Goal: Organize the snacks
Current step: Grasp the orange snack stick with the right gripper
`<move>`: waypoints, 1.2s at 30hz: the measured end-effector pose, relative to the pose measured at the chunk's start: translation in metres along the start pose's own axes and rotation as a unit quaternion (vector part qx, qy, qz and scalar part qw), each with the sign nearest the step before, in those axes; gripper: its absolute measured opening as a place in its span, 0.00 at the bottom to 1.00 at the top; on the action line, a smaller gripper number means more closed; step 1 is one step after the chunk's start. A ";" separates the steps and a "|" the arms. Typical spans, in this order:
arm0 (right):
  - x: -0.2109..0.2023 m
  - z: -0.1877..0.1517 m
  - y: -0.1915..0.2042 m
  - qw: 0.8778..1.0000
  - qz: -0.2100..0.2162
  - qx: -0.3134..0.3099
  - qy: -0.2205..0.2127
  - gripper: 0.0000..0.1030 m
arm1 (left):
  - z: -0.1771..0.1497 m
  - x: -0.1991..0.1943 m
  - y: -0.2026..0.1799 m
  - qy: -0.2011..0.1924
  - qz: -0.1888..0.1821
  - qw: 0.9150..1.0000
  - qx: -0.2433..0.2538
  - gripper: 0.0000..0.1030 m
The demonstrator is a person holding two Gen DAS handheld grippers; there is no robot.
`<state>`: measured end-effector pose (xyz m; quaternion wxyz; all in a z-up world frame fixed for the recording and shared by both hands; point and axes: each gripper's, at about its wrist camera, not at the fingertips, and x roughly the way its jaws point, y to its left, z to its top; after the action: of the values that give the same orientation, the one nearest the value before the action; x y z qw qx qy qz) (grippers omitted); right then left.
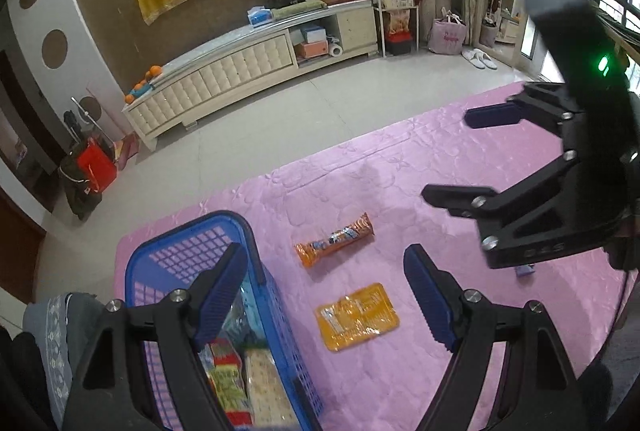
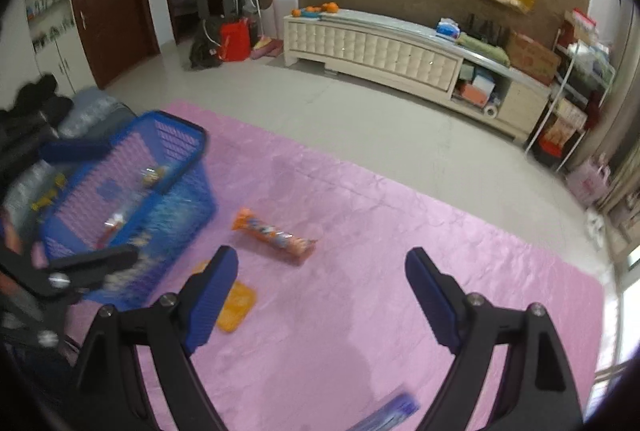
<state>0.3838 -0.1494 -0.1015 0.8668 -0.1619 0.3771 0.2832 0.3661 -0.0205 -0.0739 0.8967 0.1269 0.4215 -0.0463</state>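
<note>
A blue plastic basket [image 1: 280, 319] with several snack packs inside stands at the left of the pink cloth [image 1: 400, 167]. To its right lie an orange tube-shaped snack [image 1: 336, 239] and a flat yellow packet [image 1: 358, 317]. My left gripper [image 1: 326, 299] hovers open and empty, one finger over the basket and the yellow packet between the fingers below. My right gripper [image 1: 460, 157] hangs open at the right. In the right wrist view the right gripper [image 2: 322, 295] is open and empty above the cloth, with the basket [image 2: 180, 215], the tube [image 2: 276, 231] and the yellow packet [image 2: 238, 307] at its left.
A blue packet [image 2: 392, 411] lies near the cloth's front edge. The left gripper [image 2: 86, 207] shows blurred beside the basket. A cream TV cabinet [image 2: 380, 51] stands across the tiled floor. Grey fabric [image 1: 52, 331] lies left of the basket.
</note>
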 end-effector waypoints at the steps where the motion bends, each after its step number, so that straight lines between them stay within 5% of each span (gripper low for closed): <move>1: 0.005 0.000 0.001 1.000 0.006 -0.006 0.001 0.86 | 0.000 0.004 0.002 0.002 0.003 1.000 0.001 0.77; 7: 0.052 -0.002 0.012 0.996 0.069 -0.050 0.033 0.85 | -0.013 0.027 0.008 0.024 0.017 0.999 -0.023 0.77; 17: 0.110 -0.017 0.023 0.980 0.116 -0.145 0.073 0.64 | -0.016 0.060 -0.012 0.063 0.013 0.998 -0.012 0.77; 25: 0.131 -0.017 0.015 0.973 0.147 -0.167 0.056 0.64 | -0.027 0.088 -0.039 0.088 0.003 0.996 0.000 0.77; 30: 0.152 -0.017 0.028 0.966 0.161 -0.195 0.061 0.62 | -0.033 0.105 -0.035 0.108 0.002 0.994 -0.033 0.77; 36: 0.157 -0.026 0.039 0.963 0.173 -0.193 0.071 0.29 | -0.031 0.102 -0.039 0.105 0.000 0.994 -0.031 0.77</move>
<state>0.4323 -0.0738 -0.2385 0.7276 -0.2781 0.3986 0.4841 0.4013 -0.0470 -0.1785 0.8508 0.1035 0.5149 -0.0197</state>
